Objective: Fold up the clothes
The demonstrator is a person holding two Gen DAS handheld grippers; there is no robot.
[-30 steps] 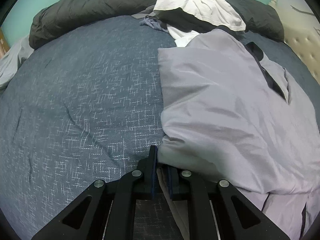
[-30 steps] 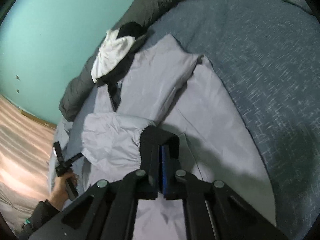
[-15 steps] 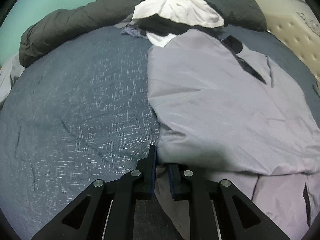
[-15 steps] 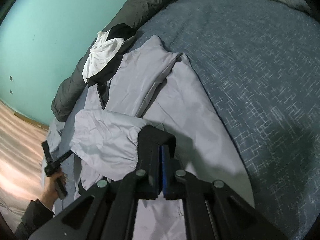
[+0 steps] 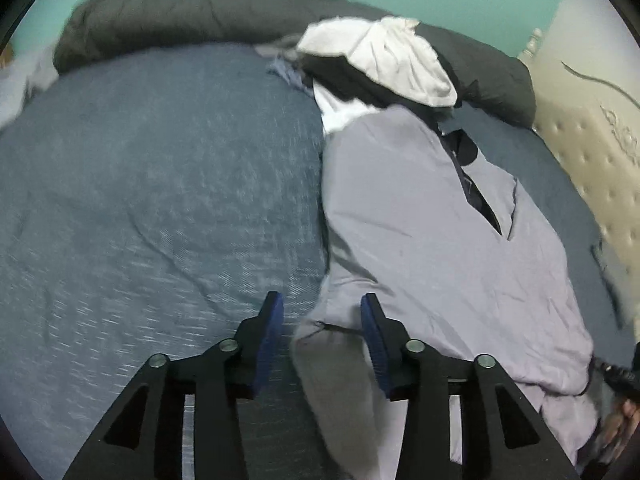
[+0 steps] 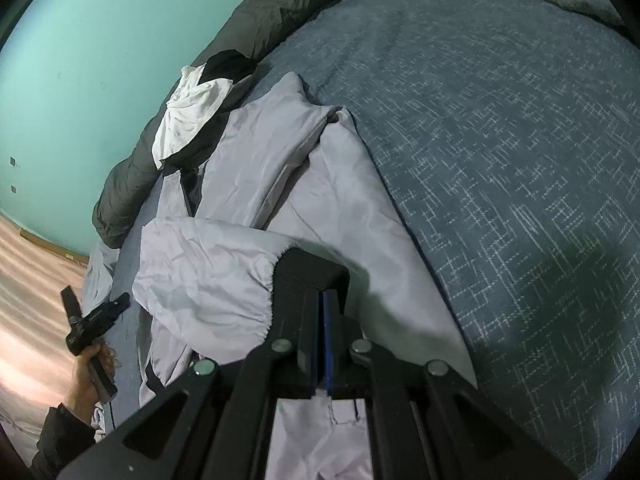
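Lilac jacket (image 5: 420, 240) lies half-folded on the bed (image 5: 160, 200) ahead of both tools. My left gripper (image 5: 322, 332) is opening, its jaws apart around the hem without pressing it. My right gripper (image 6: 322, 320) is clamped on a sleeve cuff (image 6: 224, 276). Sleeve fold and final folds remain.

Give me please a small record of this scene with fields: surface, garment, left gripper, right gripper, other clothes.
surface: bed with dark blue cover
garment: light grey jacket, partly folded
left gripper: jaws opening, grey fabric between them, pads not pressing
right gripper: shut on jacket's black cuff
other clothes: white garment on dark grey duvet by the far edge
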